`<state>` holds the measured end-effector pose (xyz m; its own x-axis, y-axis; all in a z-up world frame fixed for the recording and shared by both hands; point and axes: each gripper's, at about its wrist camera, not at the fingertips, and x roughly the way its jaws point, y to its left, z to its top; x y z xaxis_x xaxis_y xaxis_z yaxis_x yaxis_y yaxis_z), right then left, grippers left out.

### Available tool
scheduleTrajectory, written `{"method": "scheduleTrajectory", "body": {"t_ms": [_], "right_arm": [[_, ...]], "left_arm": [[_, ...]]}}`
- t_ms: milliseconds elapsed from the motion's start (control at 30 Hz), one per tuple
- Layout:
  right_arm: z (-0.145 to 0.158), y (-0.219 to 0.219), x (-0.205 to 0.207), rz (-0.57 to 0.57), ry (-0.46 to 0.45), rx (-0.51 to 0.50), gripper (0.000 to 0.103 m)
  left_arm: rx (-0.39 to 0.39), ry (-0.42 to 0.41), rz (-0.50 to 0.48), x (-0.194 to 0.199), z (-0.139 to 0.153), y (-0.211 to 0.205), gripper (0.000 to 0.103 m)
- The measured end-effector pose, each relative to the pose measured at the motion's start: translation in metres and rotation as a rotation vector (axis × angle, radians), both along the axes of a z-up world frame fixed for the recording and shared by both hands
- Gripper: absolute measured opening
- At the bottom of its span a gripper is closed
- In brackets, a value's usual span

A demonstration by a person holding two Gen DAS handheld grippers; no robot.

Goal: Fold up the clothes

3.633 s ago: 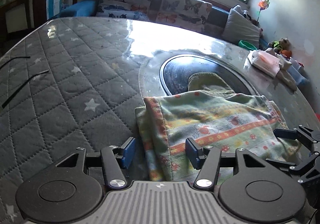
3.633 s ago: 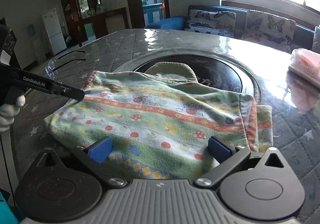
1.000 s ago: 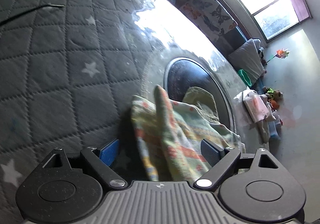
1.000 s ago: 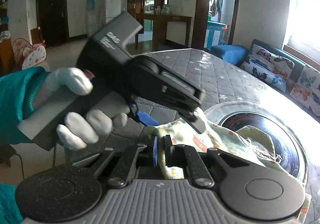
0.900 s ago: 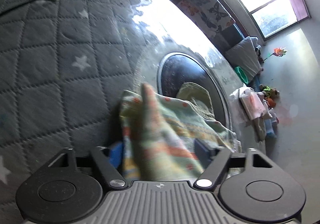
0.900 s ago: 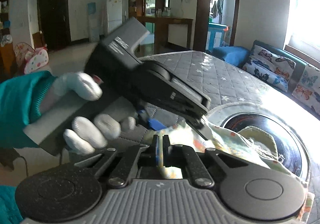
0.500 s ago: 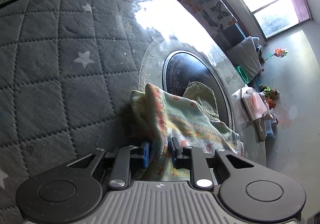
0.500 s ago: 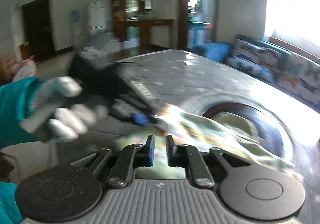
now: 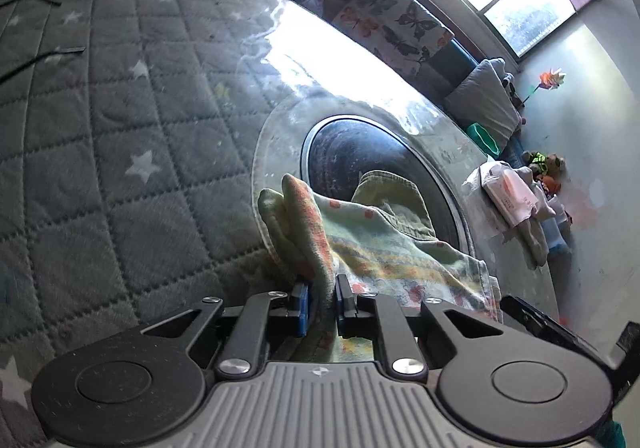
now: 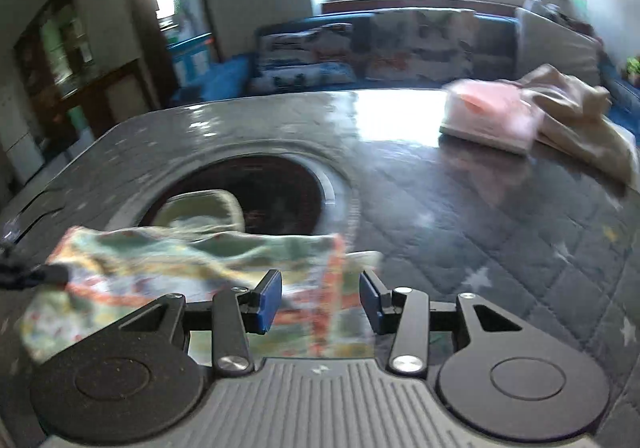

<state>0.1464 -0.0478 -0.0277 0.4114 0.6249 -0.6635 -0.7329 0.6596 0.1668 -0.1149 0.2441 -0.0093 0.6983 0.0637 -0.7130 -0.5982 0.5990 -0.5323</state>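
Blue pads on the left gripper [image 9: 320, 304] are pressed close on a raised fold of the patterned cloth [image 9: 384, 248], with only the thickness of the fabric between them; the pinched ridge rises from the fingers and ends in a bunched corner above the quilted table cover [image 9: 120, 127]. The rest of the cloth, pale green with orange and yellow bands and red spots, spreads to the right over the edge of the dark round inset [image 9: 340, 155] in the table, where a plain olive garment [image 9: 392, 191] lies partly under it. In the right wrist view, which is blurred, the right gripper [image 10: 320, 298] has its fingers spread apart, blue pads clear of the fabric on both sides, and the cloth's orange-banded edge [image 10: 332, 280] runs through the gap between them without being gripped. Farther off on the table sit a pink pack [image 10: 492, 119] and, touching it, a crumpled beige cloth [image 10: 580, 127].
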Motion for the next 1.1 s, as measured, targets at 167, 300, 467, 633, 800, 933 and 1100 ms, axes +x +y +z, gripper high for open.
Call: {"method": "scheduleTrajectory", "body": {"t_ms": [167,300,467,633,800,933,1100], "right_arm": [[-0.014,-0.003,0.012,-0.050,0.052,0.005,0.046],[-0.014,0.002,0.005,-0.034,0.069,0.030,0.043],[-0.011,0.010,-0.006,-0.004,0.042,0.009,0.014],[0.002,0.002,-0.018,-0.002,-0.003,0.035,0.010],[0.024,-0.014,-0.033,-0.007,-0.067,0.078,0.010],[0.043,-0.028,-0.042,-0.020,-0.122,0.092,0.010],[0.061,-0.051,-0.046,-0.057,-0.185,0.089,0.010]], "left_arm": [[0.026,0.006,-0.011,0.002,0.000,0.001,0.014],[0.030,0.006,-0.016,0.003,-0.002,0.002,0.014],[0.047,0.005,-0.031,0.005,0.001,0.000,0.013],[0.090,-0.014,-0.059,0.009,0.016,-0.004,0.011],[0.132,-0.036,-0.112,0.021,0.034,-0.014,0.010],[0.159,-0.046,-0.169,0.040,0.045,-0.029,0.010],[0.184,-0.058,-0.253,0.070,0.056,-0.052,0.010]]}}
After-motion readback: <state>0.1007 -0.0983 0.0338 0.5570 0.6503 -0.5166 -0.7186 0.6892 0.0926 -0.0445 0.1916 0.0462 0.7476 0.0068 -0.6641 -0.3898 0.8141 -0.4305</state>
